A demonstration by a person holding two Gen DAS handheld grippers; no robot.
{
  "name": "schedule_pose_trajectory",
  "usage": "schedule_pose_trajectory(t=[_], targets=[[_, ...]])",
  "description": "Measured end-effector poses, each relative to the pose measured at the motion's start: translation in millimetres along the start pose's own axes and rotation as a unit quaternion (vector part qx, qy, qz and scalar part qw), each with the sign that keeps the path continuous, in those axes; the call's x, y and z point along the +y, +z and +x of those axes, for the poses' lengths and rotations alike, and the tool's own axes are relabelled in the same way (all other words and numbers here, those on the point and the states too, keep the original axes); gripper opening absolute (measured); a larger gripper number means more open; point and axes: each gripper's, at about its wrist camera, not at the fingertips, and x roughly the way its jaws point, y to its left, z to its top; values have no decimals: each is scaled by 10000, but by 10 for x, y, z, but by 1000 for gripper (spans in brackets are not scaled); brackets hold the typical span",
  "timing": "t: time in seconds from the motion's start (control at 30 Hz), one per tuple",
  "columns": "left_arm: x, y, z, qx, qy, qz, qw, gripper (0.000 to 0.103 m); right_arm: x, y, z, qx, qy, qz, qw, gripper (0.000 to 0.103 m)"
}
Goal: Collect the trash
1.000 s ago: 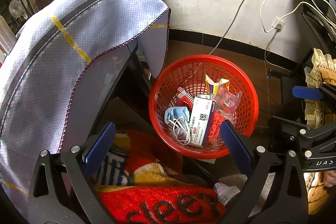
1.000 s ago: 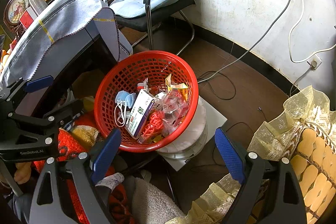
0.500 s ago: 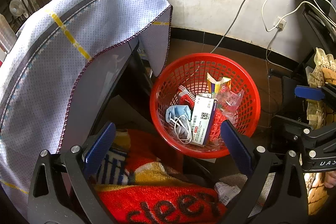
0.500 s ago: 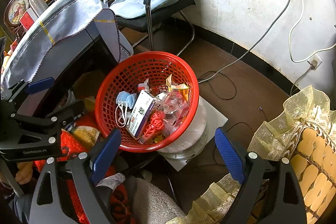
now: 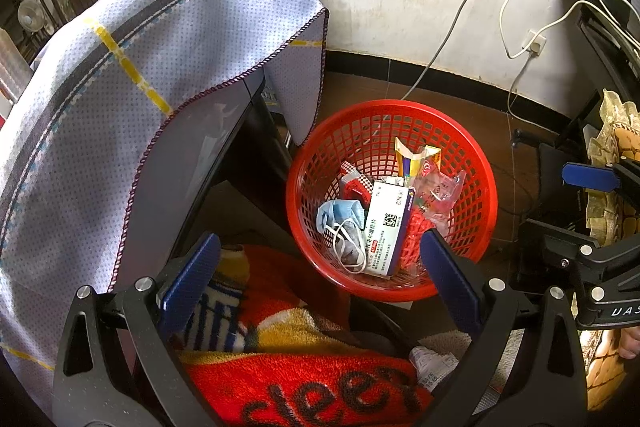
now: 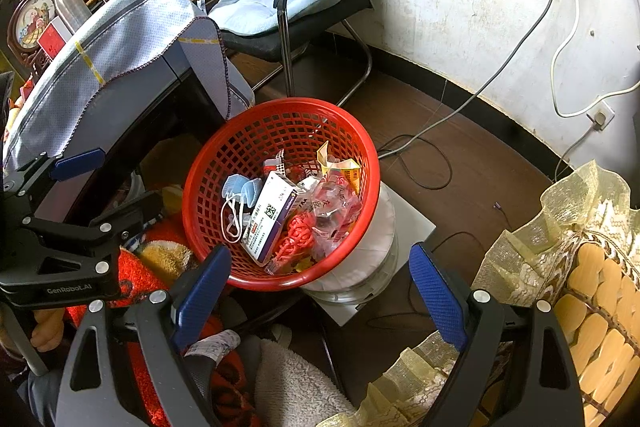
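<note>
I've got both grippers hovering above the red basket (image 6: 208,163). My left gripper (image 5: 320,275) is spread wide with nothing in it, and my right gripper (image 6: 320,279) is spread and empty too. The trash sits inside the basket: a white medicine box (image 6: 272,217), a blue face mask (image 5: 340,213), crinkled wrappers (image 6: 334,201).

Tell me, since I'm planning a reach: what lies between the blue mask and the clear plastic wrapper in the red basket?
The white medicine box lies between the blue mask and the clear wrapper, clearest in the right wrist view.
</note>
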Motion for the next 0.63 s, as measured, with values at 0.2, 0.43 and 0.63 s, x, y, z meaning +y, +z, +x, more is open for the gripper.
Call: schedule_pose_trajectory(t=[0.2, 0.43, 0.63], targets=[[-4, 4, 3, 6, 0, -5, 10000, 96, -2, 2, 1, -2, 0, -5, 10000, 89], [-4, 0, 8, 3, 33, 18, 10000, 96, -4, 4, 2, 0, 5, -5, 10000, 89], [-5, 1, 3, -17, 110, 18, 9999, 96, -9, 7, 2, 1, 11, -3, 10000, 89]])
